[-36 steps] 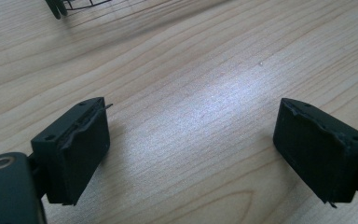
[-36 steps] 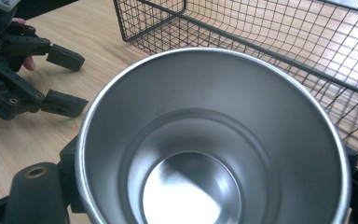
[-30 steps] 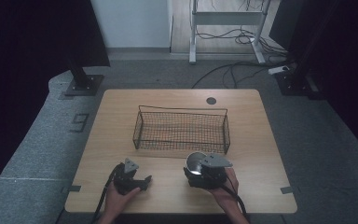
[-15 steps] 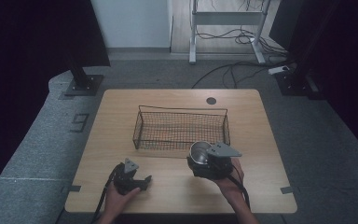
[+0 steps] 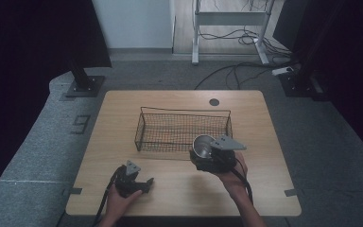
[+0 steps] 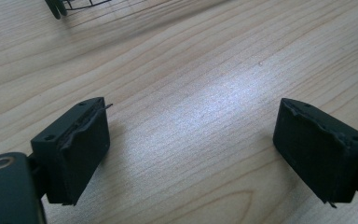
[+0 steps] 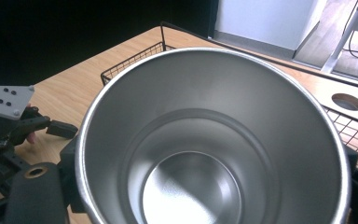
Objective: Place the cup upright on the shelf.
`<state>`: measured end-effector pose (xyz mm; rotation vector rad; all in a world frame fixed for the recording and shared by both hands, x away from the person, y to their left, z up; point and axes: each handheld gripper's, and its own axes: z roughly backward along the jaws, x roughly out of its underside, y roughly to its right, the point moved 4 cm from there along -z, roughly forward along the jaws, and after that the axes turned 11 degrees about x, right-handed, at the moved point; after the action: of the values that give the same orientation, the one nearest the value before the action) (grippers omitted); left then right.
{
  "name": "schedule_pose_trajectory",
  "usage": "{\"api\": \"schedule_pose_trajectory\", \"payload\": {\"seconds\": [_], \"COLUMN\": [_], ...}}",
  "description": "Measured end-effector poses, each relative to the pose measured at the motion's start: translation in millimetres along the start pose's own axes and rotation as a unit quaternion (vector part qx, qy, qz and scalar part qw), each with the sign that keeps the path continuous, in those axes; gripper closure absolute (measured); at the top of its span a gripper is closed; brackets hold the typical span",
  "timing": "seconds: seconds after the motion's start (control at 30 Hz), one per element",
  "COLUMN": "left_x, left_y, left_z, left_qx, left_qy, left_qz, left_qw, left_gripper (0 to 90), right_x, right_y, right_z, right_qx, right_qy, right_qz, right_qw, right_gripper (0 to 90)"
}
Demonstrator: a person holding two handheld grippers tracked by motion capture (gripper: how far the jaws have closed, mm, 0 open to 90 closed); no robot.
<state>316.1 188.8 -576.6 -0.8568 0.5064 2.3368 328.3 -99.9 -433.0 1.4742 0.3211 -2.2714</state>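
A shiny steel cup [image 5: 202, 143] hangs above the table, held upright with its mouth open to the camera, just in front of the black wire basket [image 5: 183, 130]. My right gripper [image 5: 204, 155] is shut on it, one jaw on each side of the cup's wall [image 7: 205, 140]. The cup is bare inside. Near the table's front edge my left gripper [image 5: 145, 184] rests low over the wood. In the left gripper view its jaws stand wide apart and open [image 6: 191, 149], with only wood grain between them.
The wire basket stands mid-table and looks to hold nothing; a corner of it [image 6: 74, 5] lies ahead of the left gripper. A round cable hole [image 5: 214, 101] sits at the table's [image 5: 123, 113] far edge. Desk legs and cables lie on the floor beyond.
My right gripper has risen with the cup and moved away from the front edge, toward the basket's near side. The left gripper has stayed put.
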Motion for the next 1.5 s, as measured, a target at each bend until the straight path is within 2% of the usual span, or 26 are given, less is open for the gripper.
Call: {"api": "schedule_pose_trajectory", "payload": {"seconds": [0.43, 0.53, 0.63, 1.0, 1.5], "left_x": [0.0, 0.0, 0.0, 0.0, 0.0], "left_y": [0.0, 0.0, 0.1, 0.1, 0.2], "left_z": [0.0, 0.0, 0.0, -0.2, -0.3], "left_qx": [0.000, 0.000, 0.000, 0.000, 0.000], "left_qy": [0.000, 0.000, 0.000, 0.001, 0.001], "left_qz": [0.000, 0.000, 0.000, -0.001, 0.000], "left_qw": [1.0000, 1.0000, 1.0000, 1.0000, 1.0000], "left_gripper": [10.6, 10.6, 10.6, 10.6, 10.6], "right_x": [-12.9, -16.5, -20.9, -33.3, -36.8], "right_y": [7.2, 9.7, 10.9, 18.2, 25.1], "right_z": [-2.9, -4.1, -6.2, -8.9, -18.2], "right_qx": [0.005, 0.007, -0.002, 0.014, 0.021], "right_qy": [0.001, 0.003, 0.001, -0.001, -0.013], "right_qz": [-0.002, -0.007, -0.017, -0.009, -0.011], "right_qw": [1.0000, 0.9999, 0.9998, 0.9999, 0.9996], "right_gripper": [18.2, 18.3, 18.3, 18.2, 18.2]}}
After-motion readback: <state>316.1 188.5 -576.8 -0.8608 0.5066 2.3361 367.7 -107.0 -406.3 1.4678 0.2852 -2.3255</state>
